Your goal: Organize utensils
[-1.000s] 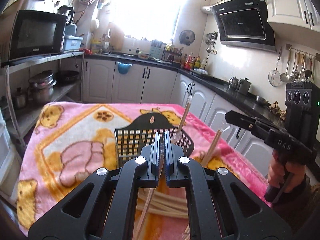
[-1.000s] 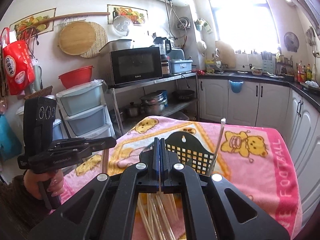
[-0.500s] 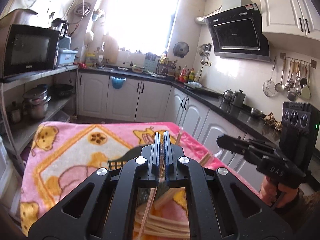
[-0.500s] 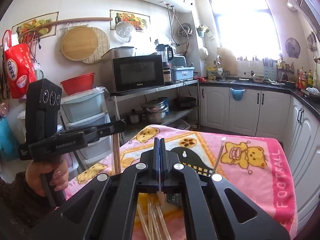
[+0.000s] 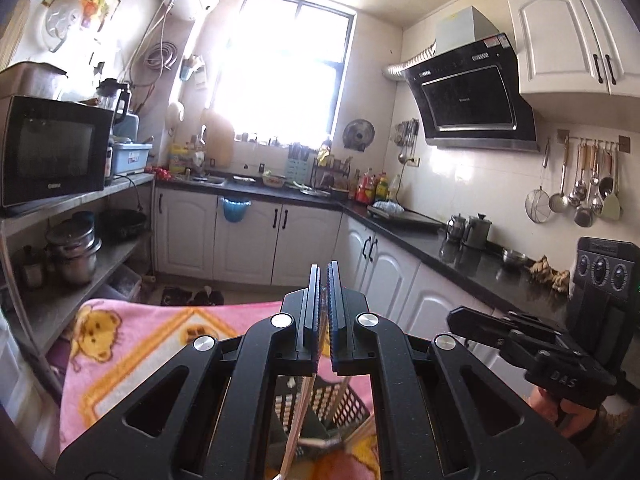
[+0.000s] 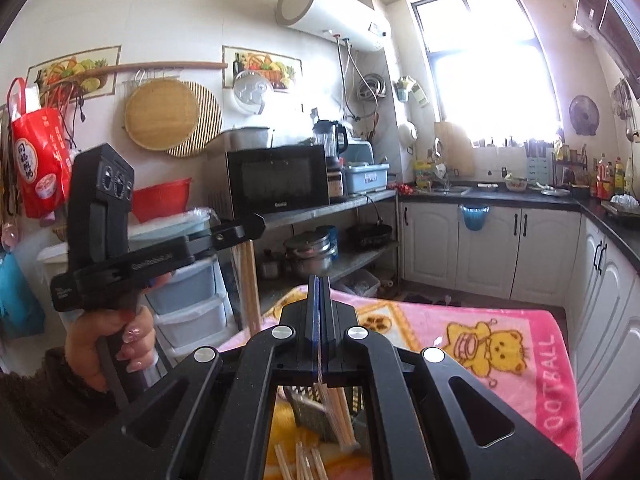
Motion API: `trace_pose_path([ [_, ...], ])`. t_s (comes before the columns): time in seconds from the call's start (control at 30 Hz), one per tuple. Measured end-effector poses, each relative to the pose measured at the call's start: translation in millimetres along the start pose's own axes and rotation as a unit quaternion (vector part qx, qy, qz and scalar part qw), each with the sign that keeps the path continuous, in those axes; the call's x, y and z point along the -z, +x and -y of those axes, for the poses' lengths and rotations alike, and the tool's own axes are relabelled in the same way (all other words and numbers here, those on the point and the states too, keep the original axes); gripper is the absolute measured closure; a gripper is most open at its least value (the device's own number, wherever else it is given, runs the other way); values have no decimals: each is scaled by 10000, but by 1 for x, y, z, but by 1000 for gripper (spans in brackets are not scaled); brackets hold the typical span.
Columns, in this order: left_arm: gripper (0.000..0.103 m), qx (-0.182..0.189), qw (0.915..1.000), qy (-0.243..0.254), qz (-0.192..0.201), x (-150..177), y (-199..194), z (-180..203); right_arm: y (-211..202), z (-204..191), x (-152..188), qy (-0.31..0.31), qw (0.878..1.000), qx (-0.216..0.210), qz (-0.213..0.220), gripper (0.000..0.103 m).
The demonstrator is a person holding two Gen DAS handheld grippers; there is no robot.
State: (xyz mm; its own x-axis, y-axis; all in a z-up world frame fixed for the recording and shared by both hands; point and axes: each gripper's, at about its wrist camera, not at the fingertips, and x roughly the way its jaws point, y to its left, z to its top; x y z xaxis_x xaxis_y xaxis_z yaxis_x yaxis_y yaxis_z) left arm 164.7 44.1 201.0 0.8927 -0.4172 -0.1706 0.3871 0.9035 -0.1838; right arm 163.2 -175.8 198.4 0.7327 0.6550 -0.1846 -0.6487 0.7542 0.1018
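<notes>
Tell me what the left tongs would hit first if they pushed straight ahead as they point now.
Probably nothing close: the left tongs point out past the far edge of the pink blanket toward the white base cabinets. Depth is uncertain.

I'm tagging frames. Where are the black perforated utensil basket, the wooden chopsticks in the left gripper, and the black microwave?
black perforated utensil basket (image 5: pixel 344 404), left wrist view, mesh side wall
wooden chopsticks (image 6: pixel 251 280), right wrist view, mid shaft
black microwave (image 6: pixel 276 182), right wrist view, door glass
</notes>
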Motion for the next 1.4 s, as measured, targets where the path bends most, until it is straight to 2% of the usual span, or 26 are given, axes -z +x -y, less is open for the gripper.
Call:
trace_pose_path([
  [0.27, 101, -83, 9994, -226, 257, -16, 23, -13, 13, 8, -29, -20, 9998, 34, 209, 102],
  [0.53, 101, -115, 9987, -375, 317, -10, 48, -25, 21, 17, -34, 60, 9996, 118, 242, 102],
  [0.87, 101, -312, 9977, -482, 373, 18, 63, -40, 33, 31, -20, 294, 9993, 177, 162, 102],
  [1.1, 101, -246, 9973, -571, 392, 34, 67, -45, 43, 38, -8, 398, 9990, 217, 11, 102],
  [1.4, 101, -226, 9967, -765, 161, 58, 72, -50, 53, 55, 20, 712, 9963, 375, -297, 102],
])
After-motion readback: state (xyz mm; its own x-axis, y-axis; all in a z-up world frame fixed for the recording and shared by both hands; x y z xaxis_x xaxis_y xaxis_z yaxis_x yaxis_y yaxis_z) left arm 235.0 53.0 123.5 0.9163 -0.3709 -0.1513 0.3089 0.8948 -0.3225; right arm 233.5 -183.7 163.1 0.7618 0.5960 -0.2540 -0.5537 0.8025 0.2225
